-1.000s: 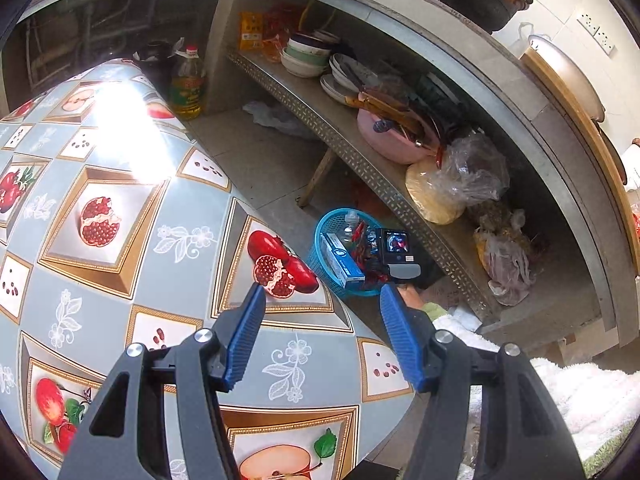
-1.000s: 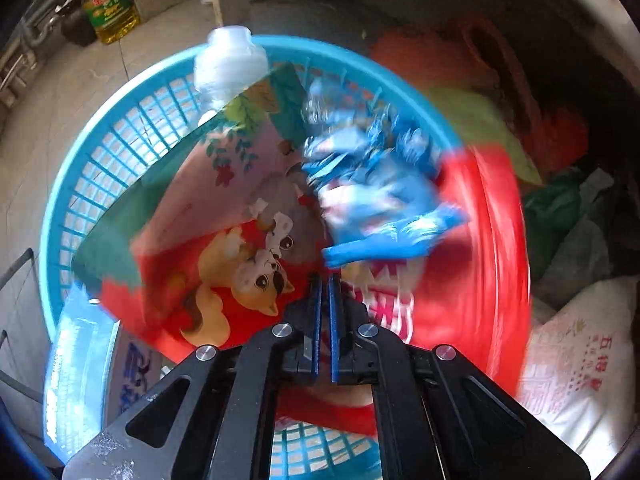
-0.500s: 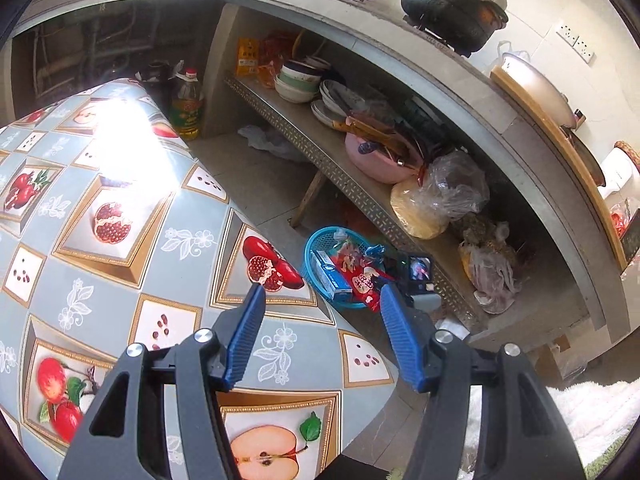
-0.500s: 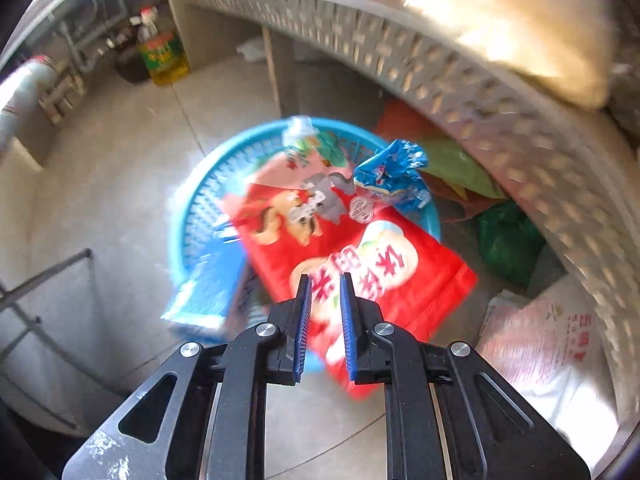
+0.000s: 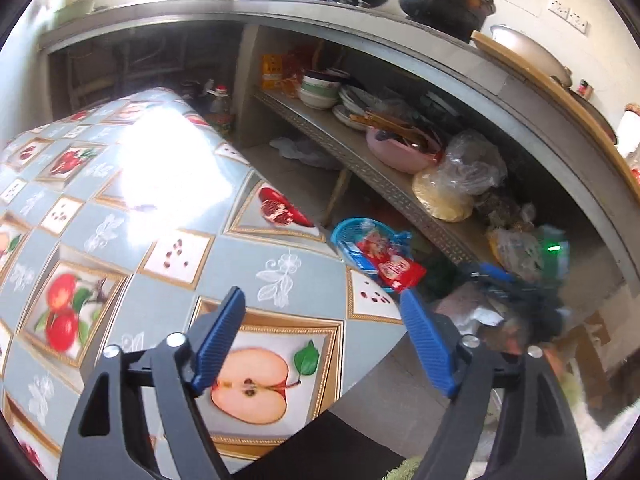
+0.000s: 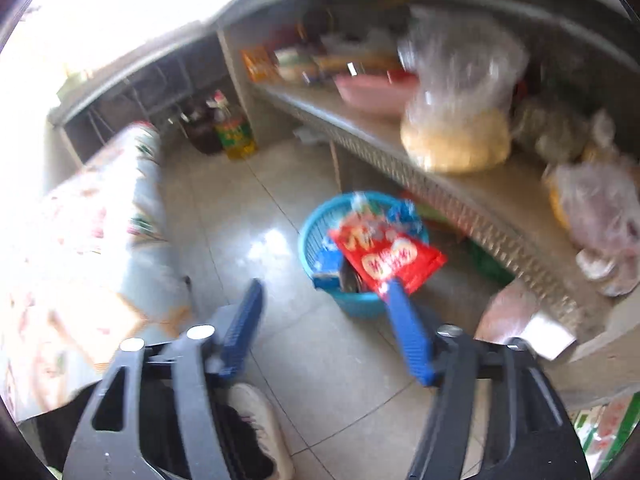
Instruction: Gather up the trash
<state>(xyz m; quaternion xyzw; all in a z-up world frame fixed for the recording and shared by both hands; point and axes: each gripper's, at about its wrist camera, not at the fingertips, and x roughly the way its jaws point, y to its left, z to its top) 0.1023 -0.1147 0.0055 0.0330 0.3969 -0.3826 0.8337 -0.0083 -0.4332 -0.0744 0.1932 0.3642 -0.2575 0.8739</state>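
Two open grippers are hanging empty over a kitchen floor, jaws having just been widening with nothing between them. The right gripper (image 6: pixel 324 312) is hovering above and just in front of the blue basket (image 6: pixel 320 236), where the red snack bag (image 6: pixel 388 256) is lying aslant across the rim. The left gripper (image 5: pixel 320 336) is waiting farther from the basket, over the fruit-print tablecloth (image 5: pixel 168 248).

Bare floor (image 6: pixel 256 208) lies open between table (image 6: pixel 100 216), basket (image 6: pixel 316 236) and shelf (image 6: pixel 460 196).
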